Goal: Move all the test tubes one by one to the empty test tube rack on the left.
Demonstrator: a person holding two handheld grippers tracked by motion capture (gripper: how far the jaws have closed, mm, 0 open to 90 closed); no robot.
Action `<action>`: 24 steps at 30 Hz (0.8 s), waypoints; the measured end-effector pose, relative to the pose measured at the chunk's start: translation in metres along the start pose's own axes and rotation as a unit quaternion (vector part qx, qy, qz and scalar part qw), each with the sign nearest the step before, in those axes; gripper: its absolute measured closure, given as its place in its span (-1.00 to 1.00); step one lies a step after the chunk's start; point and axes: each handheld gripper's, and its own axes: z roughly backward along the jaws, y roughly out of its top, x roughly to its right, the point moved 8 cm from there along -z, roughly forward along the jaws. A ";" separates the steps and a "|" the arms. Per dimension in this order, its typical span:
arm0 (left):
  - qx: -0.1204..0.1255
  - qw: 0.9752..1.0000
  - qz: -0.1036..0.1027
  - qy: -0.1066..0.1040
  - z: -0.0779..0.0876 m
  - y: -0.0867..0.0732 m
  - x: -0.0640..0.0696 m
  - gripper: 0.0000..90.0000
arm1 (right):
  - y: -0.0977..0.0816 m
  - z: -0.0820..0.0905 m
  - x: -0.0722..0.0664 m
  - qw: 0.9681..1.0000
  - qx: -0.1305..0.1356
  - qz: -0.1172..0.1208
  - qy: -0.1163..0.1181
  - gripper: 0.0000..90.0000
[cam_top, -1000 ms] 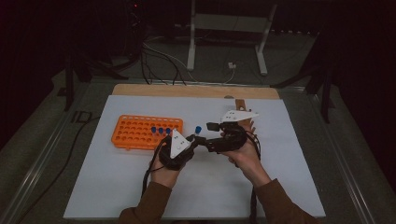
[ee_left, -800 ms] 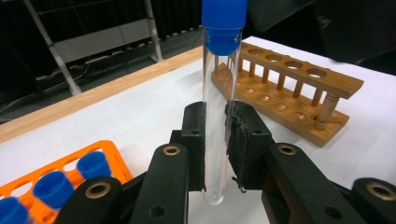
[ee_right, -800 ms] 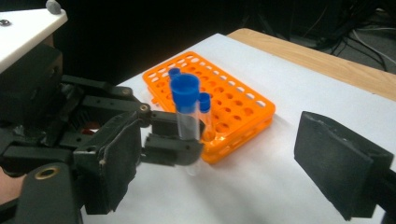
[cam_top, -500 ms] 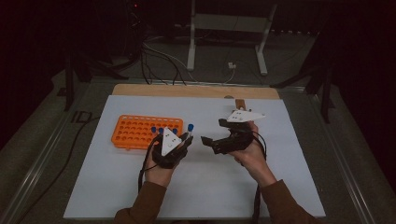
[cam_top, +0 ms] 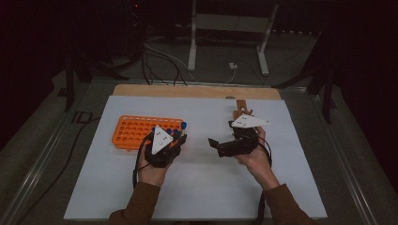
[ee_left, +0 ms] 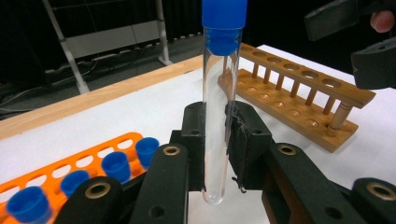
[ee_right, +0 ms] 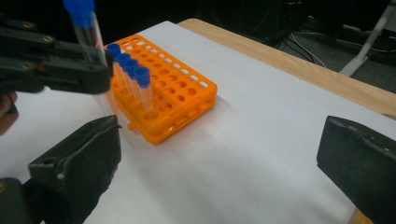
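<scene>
The clear glass test tube with a blue cap (ee_left: 219, 102) stands upright, clamped between the left gripper (ee_left: 217, 140)'s pads, above the white table sheet (cam_top: 202, 187) beside the orange plastic tube rack (cam_top: 136, 133). The right gripper (ee_right: 219, 172), its jaws just opened wide, holds nothing. Judged risk: the smooth glass could slide down through the pads, or strike the wooden peg rack (ee_left: 299, 93) if swung.

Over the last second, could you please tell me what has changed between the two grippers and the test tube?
The grippers, close together a second ago, have parted: the left gripper, shut on the blue-capped test tube, carried it left toward the orange rack. The right gripper has just been opening; its jaws stand wide with nothing between them. The orange rack, its capped tubes and the wooden rack stayed put.
</scene>
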 end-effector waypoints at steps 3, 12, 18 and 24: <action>-0.001 1.000 0.002 -0.002 0.003 0.000 -0.003 0.72 | -0.003 0.002 0.003 1.000 0.005 -0.004 -0.001 -0.99; -0.002 1.000 0.002 0.000 0.010 -0.002 -0.012 0.72 | -0.012 0.008 0.012 1.000 0.014 -0.022 -0.010 -0.99; -0.003 1.000 0.003 0.006 0.016 -0.004 -0.020 0.72 | -0.021 0.011 0.017 0.999 0.013 -0.030 -0.017 -0.99; 0.002 1.000 0.008 0.017 0.024 -0.006 -0.030 0.72 | -0.022 0.017 0.021 0.999 0.019 -0.038 -0.021 -0.99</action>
